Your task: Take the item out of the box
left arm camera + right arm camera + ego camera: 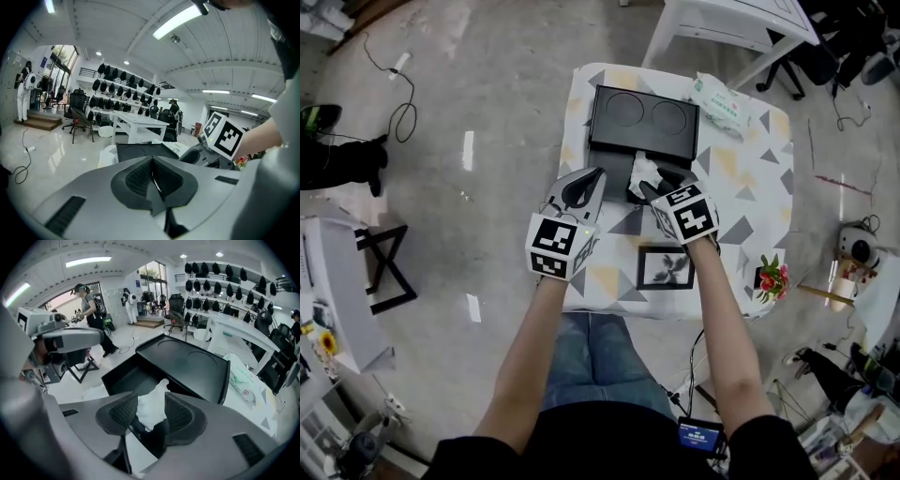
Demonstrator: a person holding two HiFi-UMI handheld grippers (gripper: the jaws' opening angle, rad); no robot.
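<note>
Grey plastic fills most of the left gripper view, where we see the left gripper (152, 180) with its 2 jaws pressed together and nothing between them; from the head view it (596, 174) hangs over the near left corner of the black box (642, 120), and we cannot tell whether it touches it. That box (187, 359) sits on a table (750, 178) under a triangle-patterned cloth, its top showing 2 round recesses, its near side open as a dark compartment. At that opening is the white crumpled item (643, 174), pinched between the jaws of our right gripper (651, 190); in the right gripper view the pads of the right gripper (150, 416) clamp the item (151, 406) at its middle, its lower end hidden behind the jaws, so we cannot say whether it clears the compartment floor. Further right lies a pack of wipes (719, 101), just beside the box's far right corner, and small flowers (772, 277) stand at the table's right edge.
</note>
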